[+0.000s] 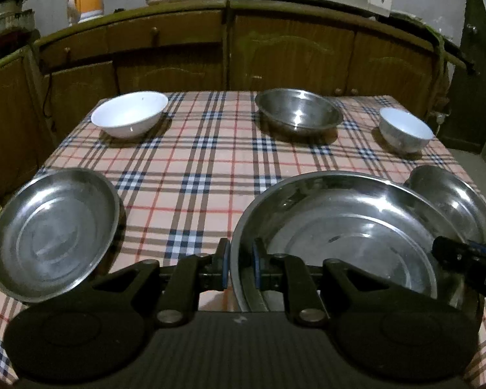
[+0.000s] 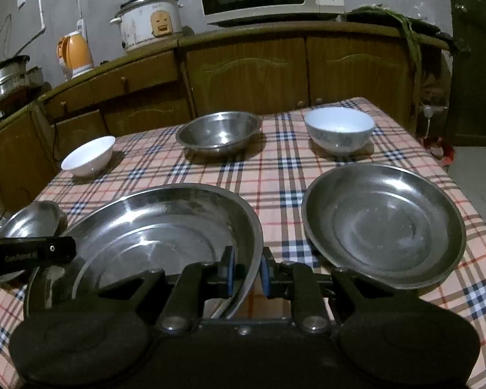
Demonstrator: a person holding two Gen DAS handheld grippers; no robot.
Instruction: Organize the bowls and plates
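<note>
Large steel plate (image 1: 350, 236), one, lower centre of both views: left gripper (image 1: 241, 265) straddles its left rim and right gripper (image 2: 248, 274) its right rim, jaws narrow, gaps still visible. Smaller steel plates, two (image 1: 53, 233) (image 2: 384, 225). White bowls, two (image 1: 129, 113) (image 2: 338, 128). Steel bowl (image 1: 298, 111), one. All on checked tablecloth (image 1: 194, 175).

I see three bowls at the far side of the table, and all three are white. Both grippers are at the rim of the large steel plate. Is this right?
Not quite. Only two are white: the left bowl and the right bowl. The middle bowl is steel, as the left wrist view shows. The rest stands: the left gripper and right gripper both straddle the large plate's rim.
</note>
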